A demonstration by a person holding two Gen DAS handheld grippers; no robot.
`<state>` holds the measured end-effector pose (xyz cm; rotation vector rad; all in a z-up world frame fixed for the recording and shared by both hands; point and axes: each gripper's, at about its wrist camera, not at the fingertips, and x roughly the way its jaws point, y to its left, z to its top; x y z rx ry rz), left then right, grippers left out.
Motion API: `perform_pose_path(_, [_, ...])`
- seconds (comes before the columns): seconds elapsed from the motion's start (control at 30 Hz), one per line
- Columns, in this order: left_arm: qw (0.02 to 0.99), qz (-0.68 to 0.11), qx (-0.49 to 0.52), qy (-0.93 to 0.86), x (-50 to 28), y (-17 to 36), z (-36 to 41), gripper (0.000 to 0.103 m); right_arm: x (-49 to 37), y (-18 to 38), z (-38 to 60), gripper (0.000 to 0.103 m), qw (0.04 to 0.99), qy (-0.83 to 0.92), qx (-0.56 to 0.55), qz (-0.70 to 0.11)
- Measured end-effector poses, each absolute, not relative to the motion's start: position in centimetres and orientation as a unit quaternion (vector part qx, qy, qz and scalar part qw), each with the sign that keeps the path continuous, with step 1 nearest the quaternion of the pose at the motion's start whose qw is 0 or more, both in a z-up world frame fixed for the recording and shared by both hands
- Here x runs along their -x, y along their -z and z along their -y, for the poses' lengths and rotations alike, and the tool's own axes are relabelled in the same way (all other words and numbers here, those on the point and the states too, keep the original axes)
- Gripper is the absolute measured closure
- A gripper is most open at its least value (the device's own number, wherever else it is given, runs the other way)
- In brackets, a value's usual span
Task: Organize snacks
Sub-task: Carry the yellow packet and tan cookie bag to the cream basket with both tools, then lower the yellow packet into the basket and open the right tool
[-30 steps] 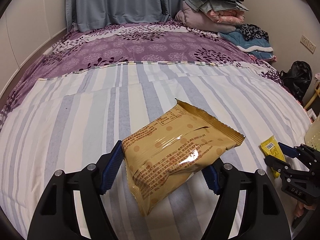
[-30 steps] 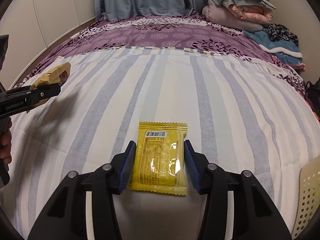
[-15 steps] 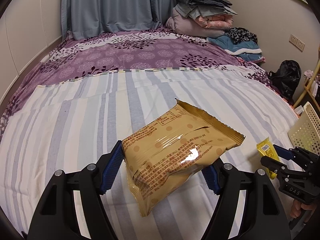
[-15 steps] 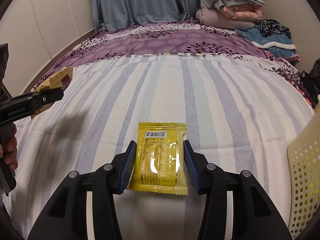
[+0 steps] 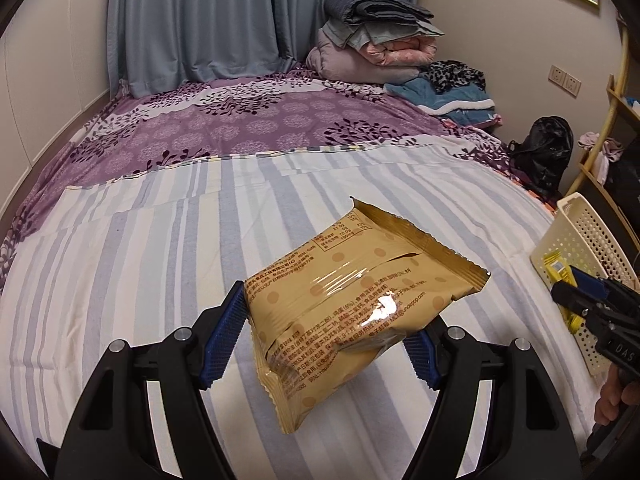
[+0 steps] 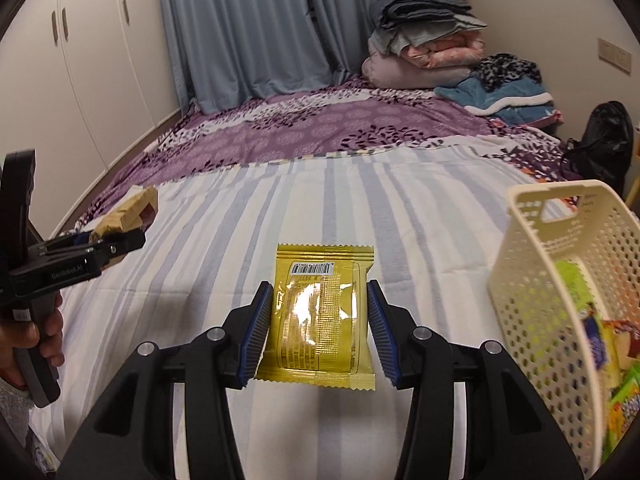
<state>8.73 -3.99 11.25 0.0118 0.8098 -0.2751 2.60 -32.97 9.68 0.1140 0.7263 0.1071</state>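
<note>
Your left gripper (image 5: 326, 336) is closed on a tan biscuit packet (image 5: 352, 300), its 2 blue pads (image 5: 222, 338) pressing the packet's sides; the packet is tilted, with its far sealed edge raised toward the right, and hangs above the striped bedsheet (image 5: 140, 264). Your right gripper (image 6: 316, 330) clamps a yellow snack packet (image 6: 322, 314) flat between its ribbed pads, barcode side up, also over the striped sheet. Just to the right of that packet stands a cream perforated basket (image 6: 532, 280), tipped so its open side faces you, with several colourful snack packs (image 6: 600, 344) already inside. In the left wrist view the same basket sits at the right edge of the bed, and the yellow packet shows right in front of its wall, held by the other gripper. Behind the striped sheet lies a purple floral bedspread (image 5: 260, 120), with folded quilts (image 5: 376, 44) piled at the far corner against the blue curtains (image 5: 192, 20).
</note>
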Motion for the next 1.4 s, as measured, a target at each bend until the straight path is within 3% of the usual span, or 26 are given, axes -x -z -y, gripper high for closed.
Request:
perform_pose_path(0.53, [0.914, -0.363, -0.043, 0.178, -5.2, -15.0, 10.4, 0.030, 4.5, -13.2, 44.1, 0.055, 0.952, 0.050, -0.101, -0.286])
perform_pose_path(1.07, [0.905, -0.350, -0.078, 0.229, -3.4, -16.6, 17.2, 0.030, 6.5, -9.7, 51.8, 0.054, 0.920, 0.122, -0.147, -0.342])
perform_pose_path(1.2, [0.901, -0.347, -0.088, 0.243, -3.1, -17.0, 18.9, 0.030, 7.5, -9.2, 52.7, 0.039, 0.919, 0.121, -0.167, -0.335])
perform_pose_path(1.4, [0.893, -0.340, -0.103, 0.277, -2.6, -17.6, 22.6, 0.030, 8.8, -9.5, 53.3, 0.039, 0.924, 0.124, -0.170, -0.320])
